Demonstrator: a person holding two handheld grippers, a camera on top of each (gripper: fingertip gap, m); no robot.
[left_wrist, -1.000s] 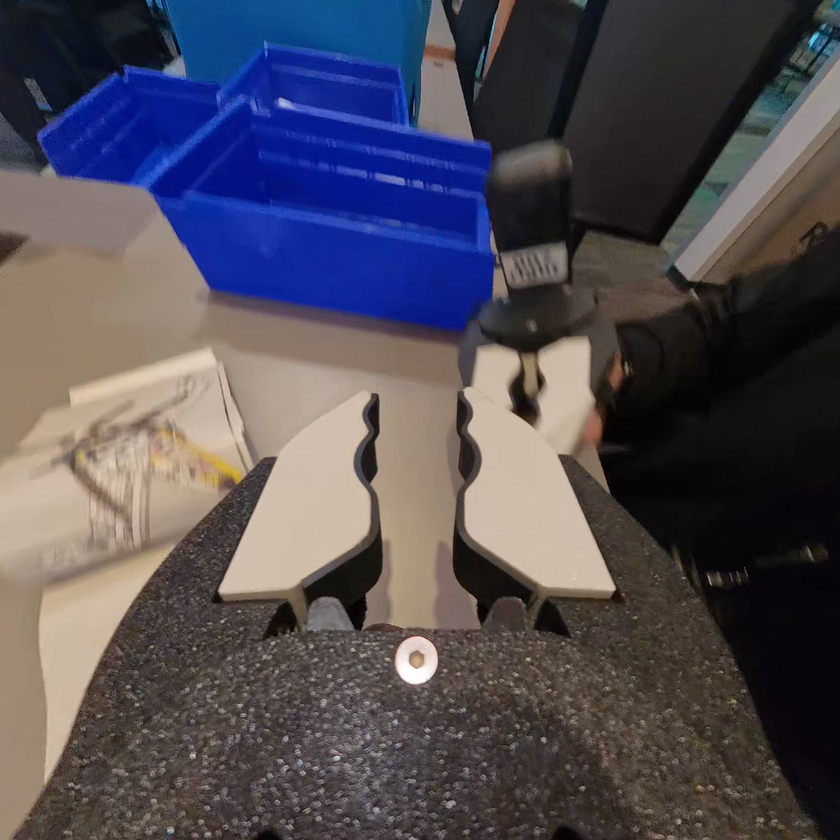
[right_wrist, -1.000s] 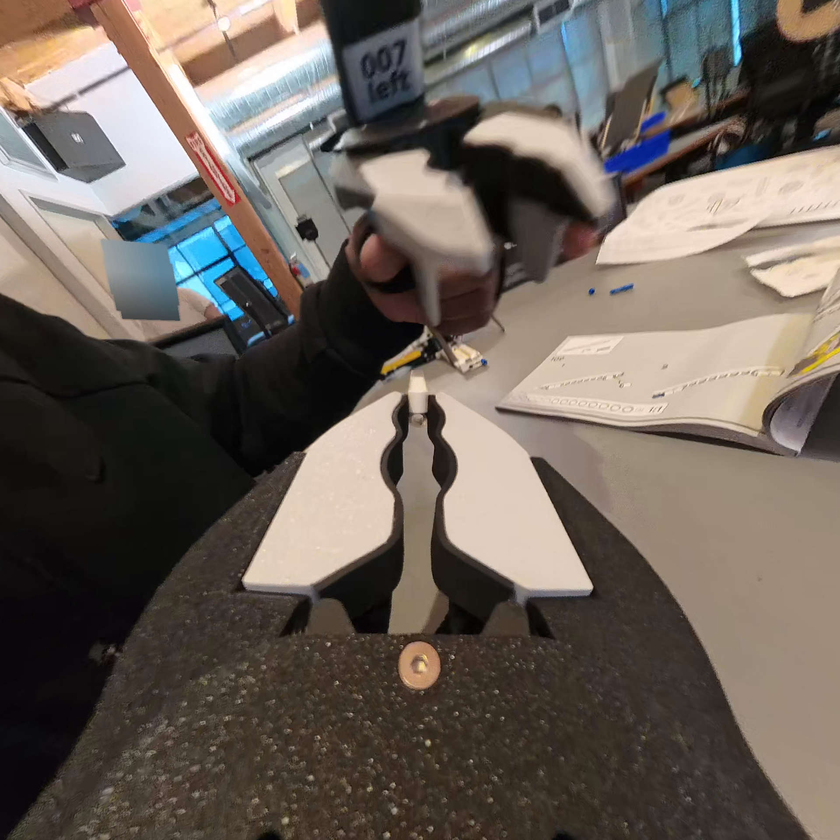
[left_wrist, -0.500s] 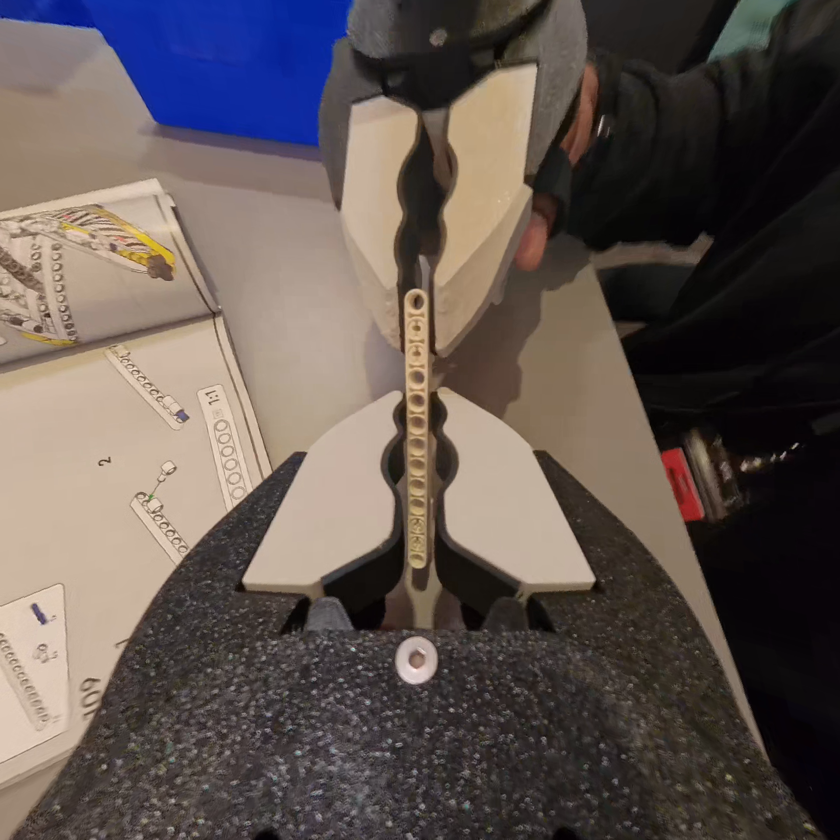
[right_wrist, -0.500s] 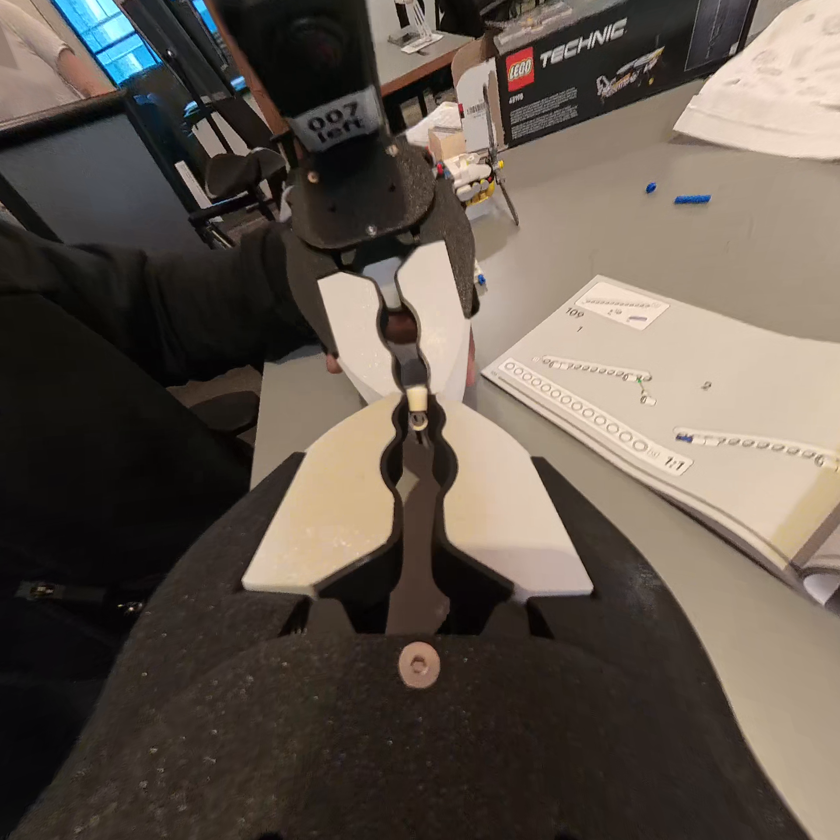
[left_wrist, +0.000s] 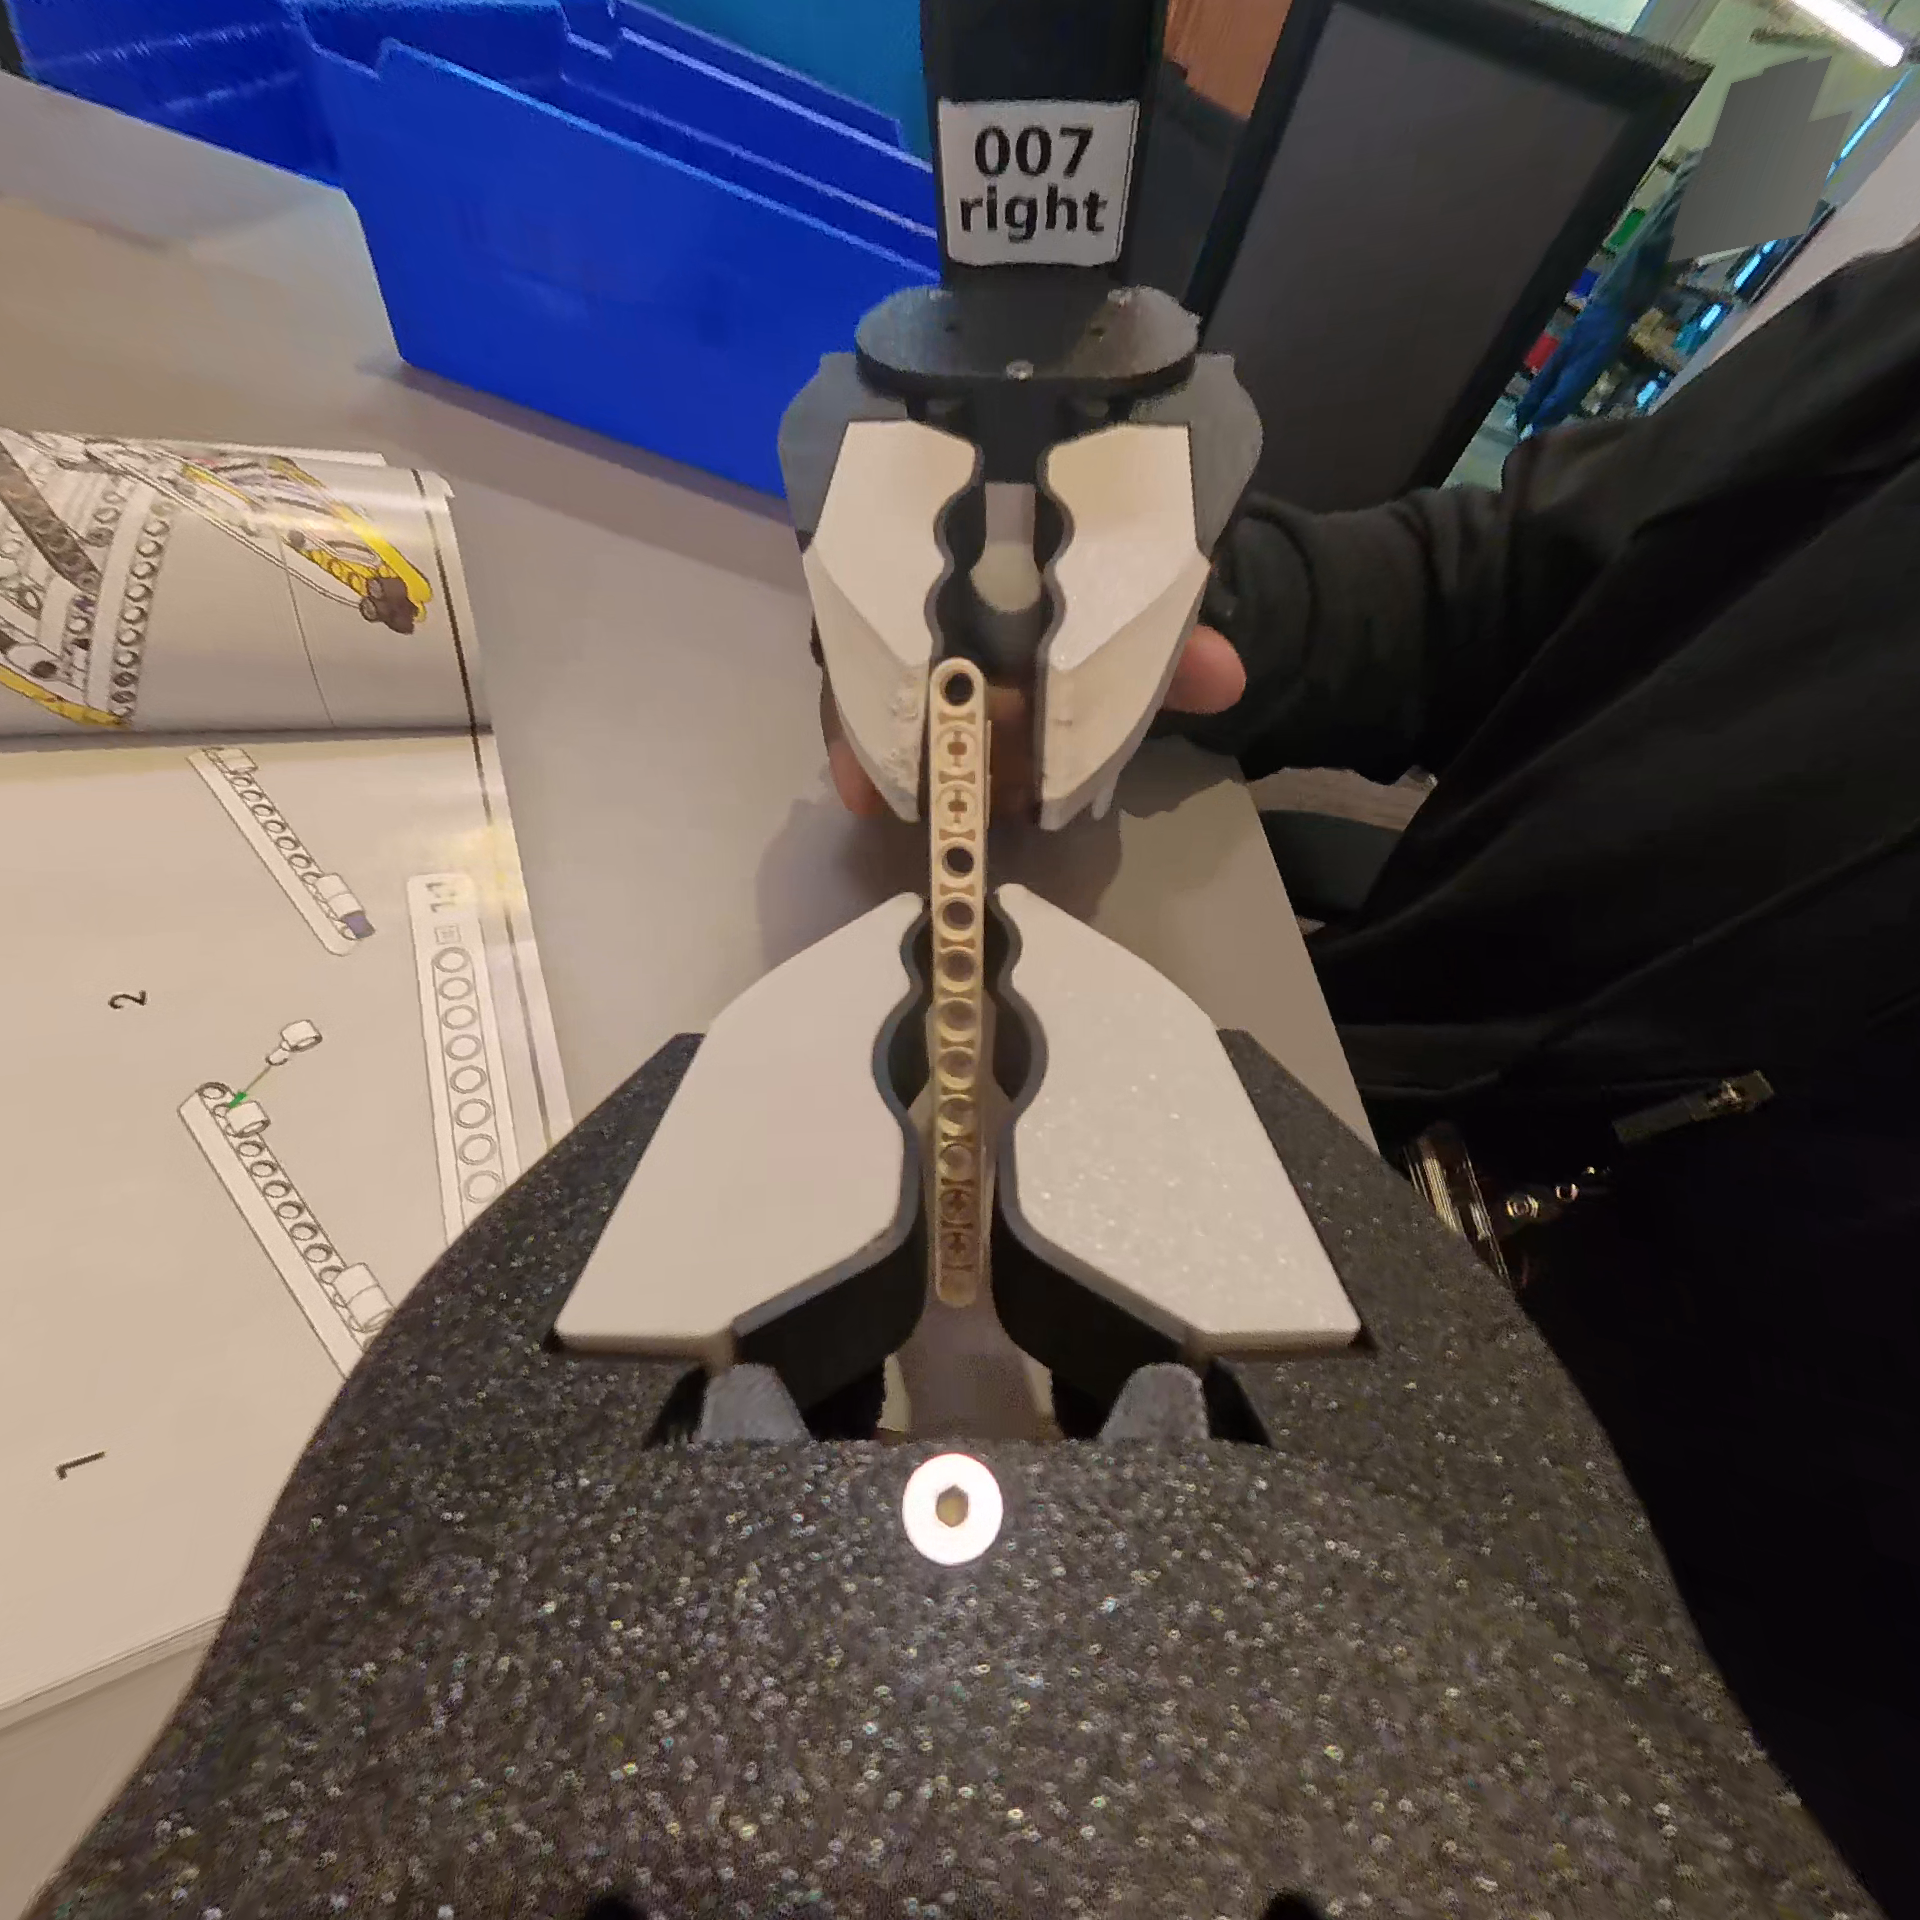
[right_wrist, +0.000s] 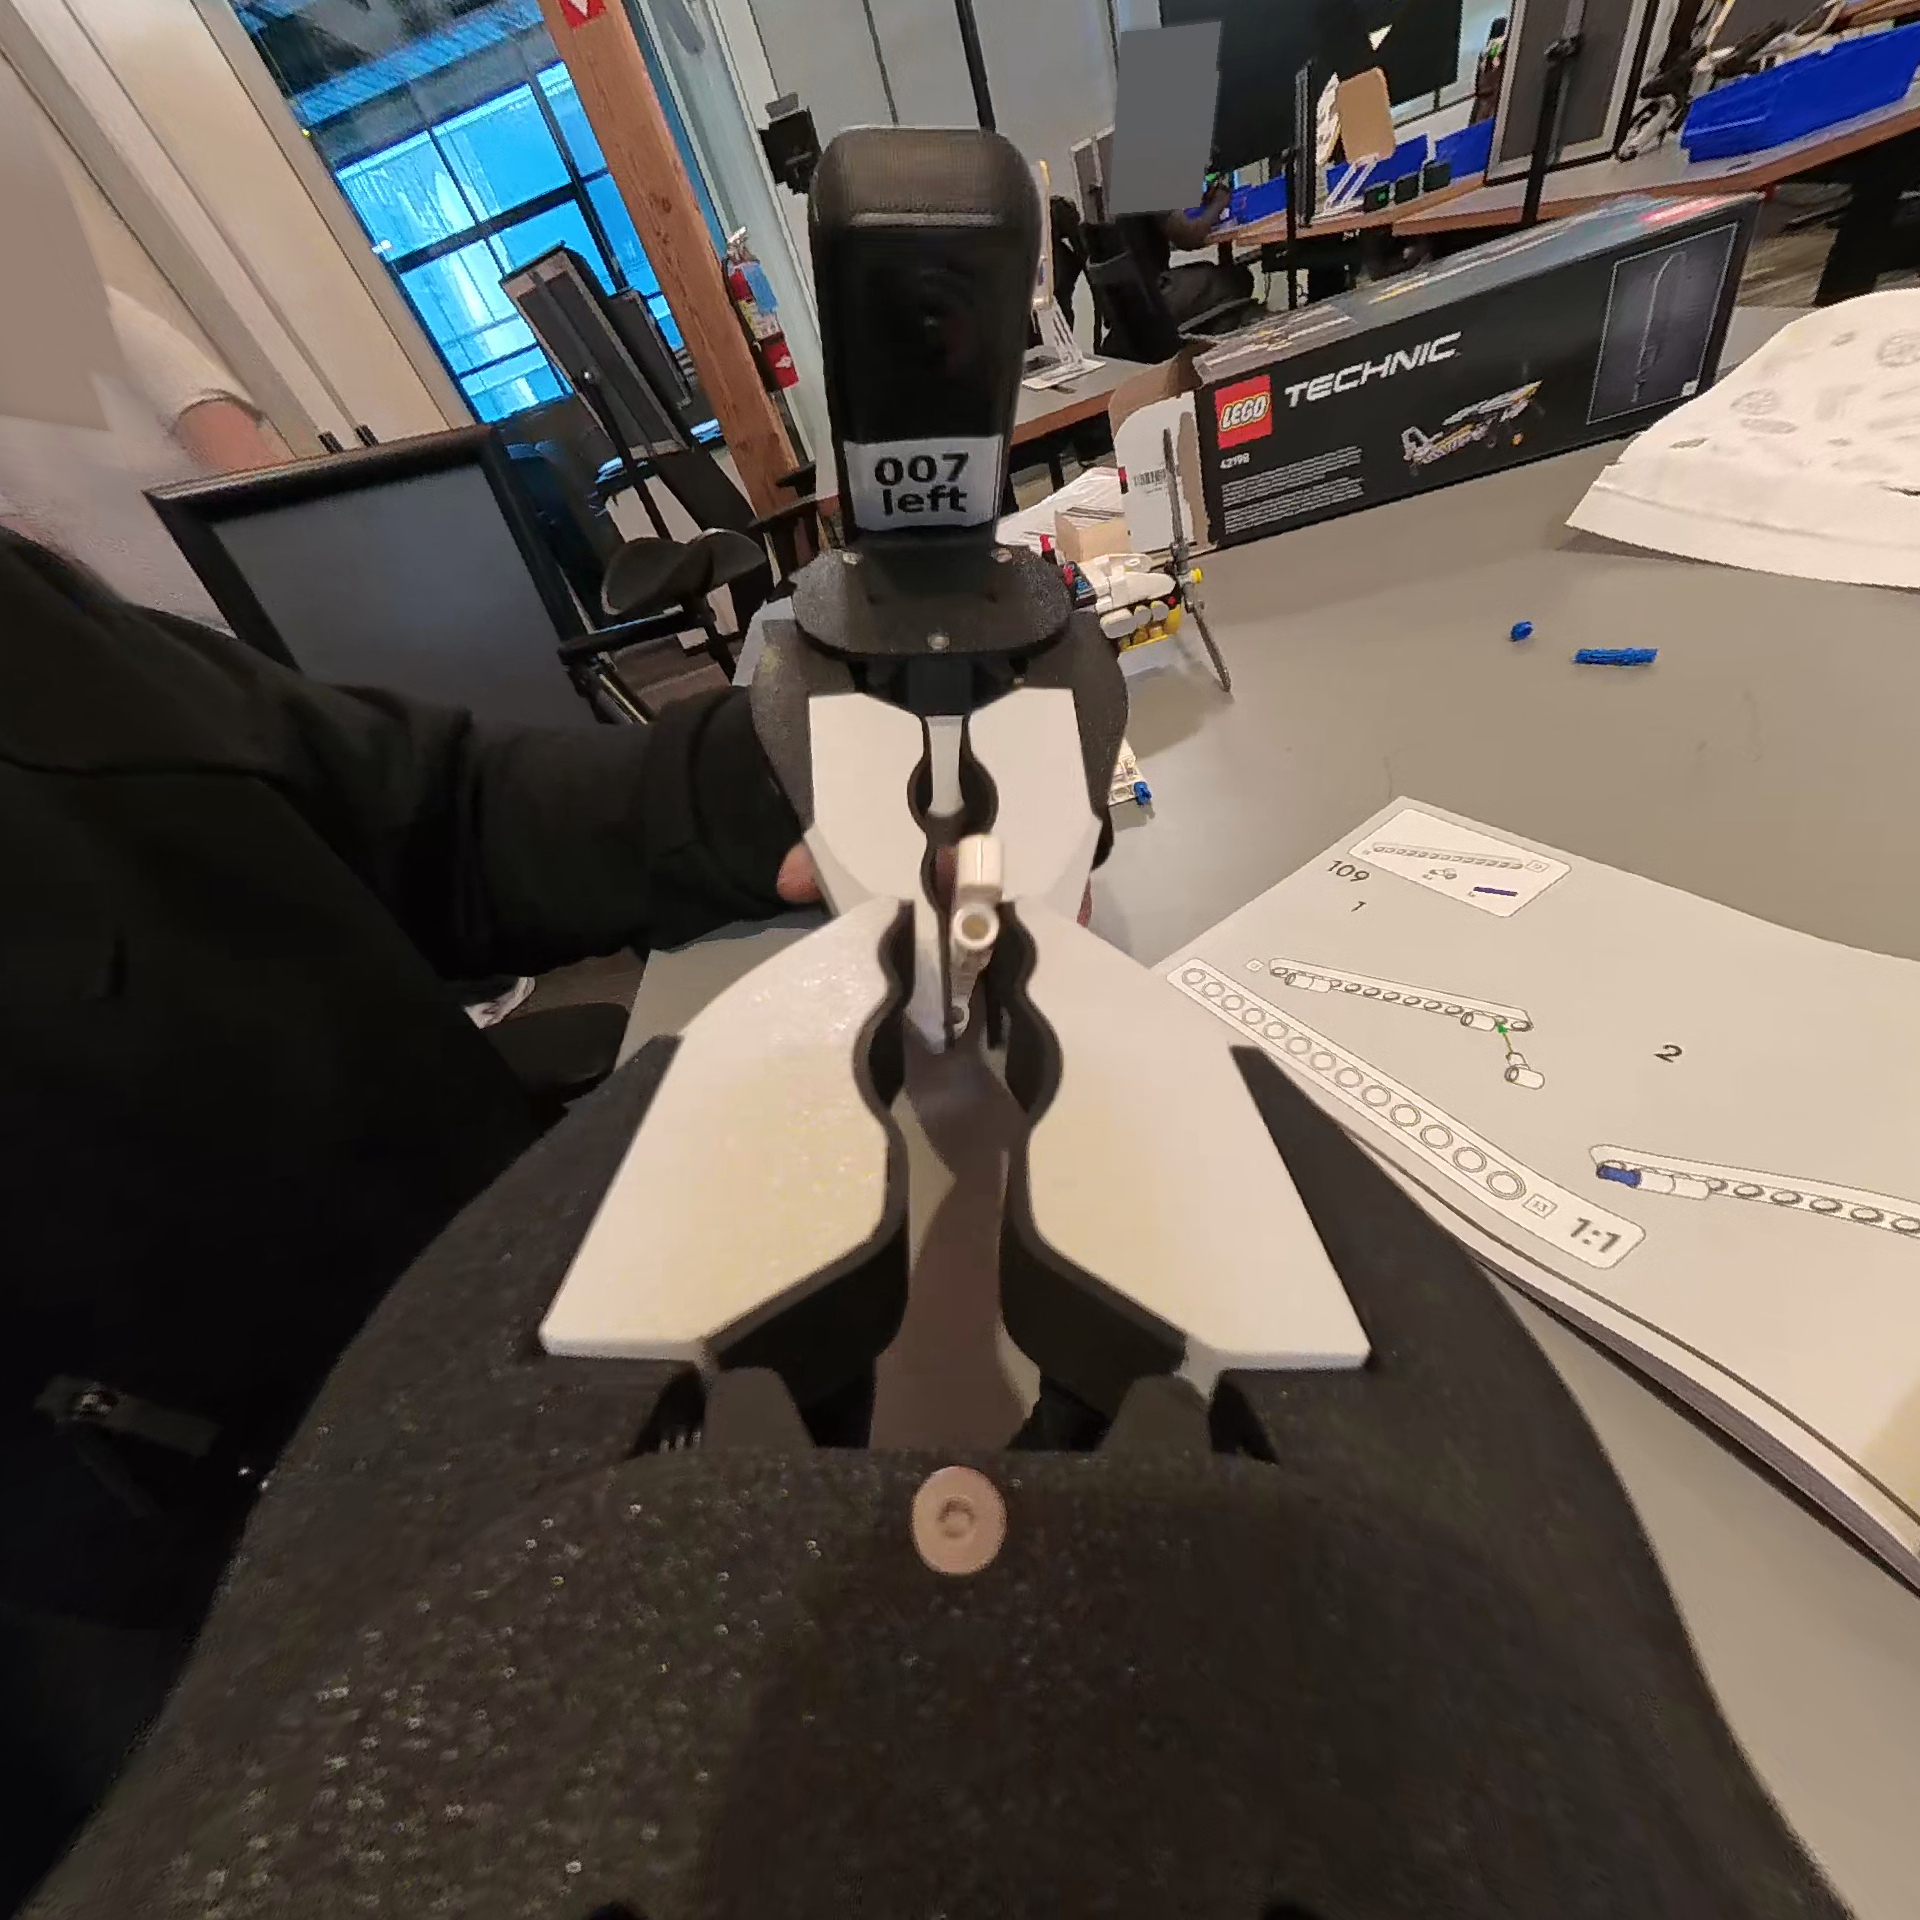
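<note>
My left gripper (left_wrist: 961, 920) is shut on a long pale cream beam with a row of holes (left_wrist: 958, 997), which runs between its fingers and sticks out forward. My right gripper (left_wrist: 971, 805) faces it, its jaws standing apart around the beam's far end with a gap beside the beam. In the right wrist view the beam (right_wrist: 954, 987) shows edge-on between my right gripper's (right_wrist: 961, 920) parted fingers. It carries small white connector pieces (right_wrist: 979, 873). The left gripper (right_wrist: 951, 883) is just beyond, held by a gloved hand.
An open instruction booklet (left_wrist: 260, 987) lies on the grey table (left_wrist: 644, 675), and shows in the right wrist view (right_wrist: 1558, 1091) too. Blue bins (left_wrist: 623, 260) stand behind. A black box (right_wrist: 1455, 384), a small model (right_wrist: 1143, 613) and loose blue pieces (right_wrist: 1610, 655) lie farther off. My left and right fingertips are right by each other.
A second ago my right gripper alone held the beam and my left was open. My left then shut on the beam. My right's jaws have now widened off it.
</note>
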